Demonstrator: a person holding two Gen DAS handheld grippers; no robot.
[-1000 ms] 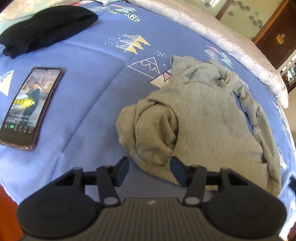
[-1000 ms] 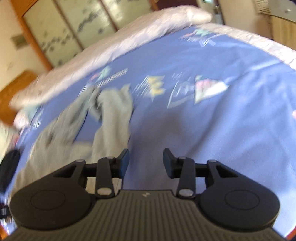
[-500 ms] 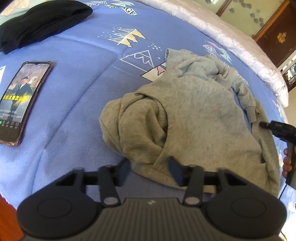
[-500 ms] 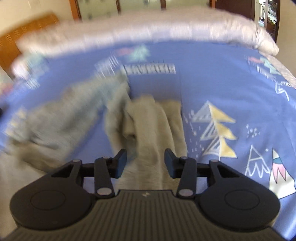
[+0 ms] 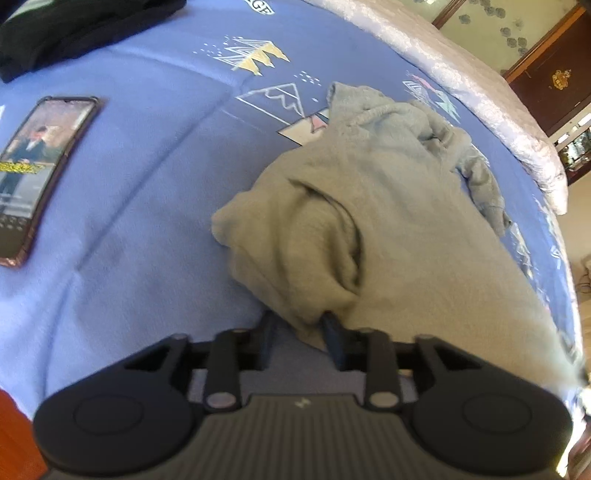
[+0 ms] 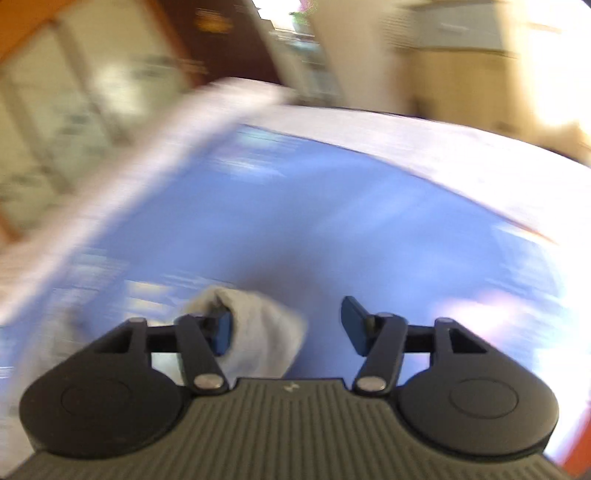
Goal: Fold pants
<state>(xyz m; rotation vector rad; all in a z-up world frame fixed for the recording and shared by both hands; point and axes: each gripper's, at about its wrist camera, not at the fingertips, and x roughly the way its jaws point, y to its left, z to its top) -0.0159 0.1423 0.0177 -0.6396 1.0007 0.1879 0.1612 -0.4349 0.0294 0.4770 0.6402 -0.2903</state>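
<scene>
The grey pants point(image 5: 388, 221) lie crumpled on the blue bedspread point(image 5: 147, 155) in the left wrist view. My left gripper point(image 5: 299, 332) is open, its fingers set around the near folded edge of the pants, with cloth draped over the tips. In the blurred right wrist view, my right gripper point(image 6: 288, 326) is open wide; a grey end of the pants point(image 6: 258, 332) lies between the fingers, against the left finger point(image 6: 221, 328).
A phone point(image 5: 37, 177) with a lit screen lies on the bed at the left. A black garment point(image 5: 74, 29) lies at the far left. A white quilt point(image 5: 480, 92) runs along the far edge, with a dark wooden cabinet point(image 5: 550, 77) behind it.
My left gripper moved forward so its fingers now straddle the pants' near edge. My right gripper swung fast to the right, opened wider, and now has a grey end between its fingers.
</scene>
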